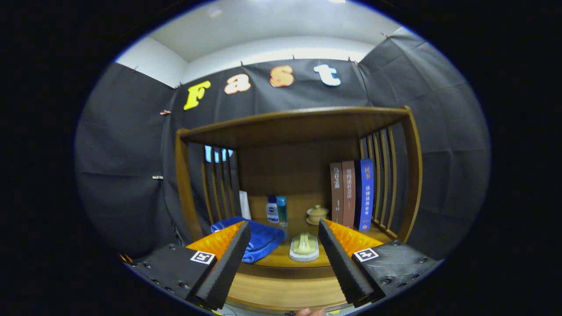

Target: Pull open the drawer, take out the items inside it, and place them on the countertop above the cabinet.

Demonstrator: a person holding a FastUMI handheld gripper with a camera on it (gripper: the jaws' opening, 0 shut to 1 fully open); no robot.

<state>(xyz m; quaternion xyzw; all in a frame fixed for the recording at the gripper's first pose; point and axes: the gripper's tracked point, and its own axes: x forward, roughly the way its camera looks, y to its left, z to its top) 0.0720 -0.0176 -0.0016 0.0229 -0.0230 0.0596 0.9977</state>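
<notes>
A hand-held gripper [284,232] faces a small wooden cabinet [412,175] with slatted sides and a flat top board, standing against black cloth walls. The gripper's two fingers are spread wide apart and hold nothing; the countertop shows in the gap between them.

The landmark here is a pale green scrubbing brush [304,246] with a white base, lying on the countertop [281,259] just ahead of the fingers and between them, a little nearer the right finger. Its long axis runs front to back, pointing from the gripper toward the cabinet's back panel.

Left of the brush, a blue towel [263,239] lies bunched on the countertop, partly hidden behind the left finger. Behind the brush and slightly left, near the back panel, stand two small upright bottles side by side: a white one with a blue cap [272,210] and a teal one [282,210]. Behind the brush and slightly right sits a small cream lidded cup on a saucer [317,214]. Right of the brush, three books [352,195] stand upright against the right slats, two brown and one blue.

Below the brush, the cabinet's front edge runs across as a lighter wooden band; whether this is the drawer's front cannot be told. A fingertip [309,312] of the person's hand shows below it.
</notes>
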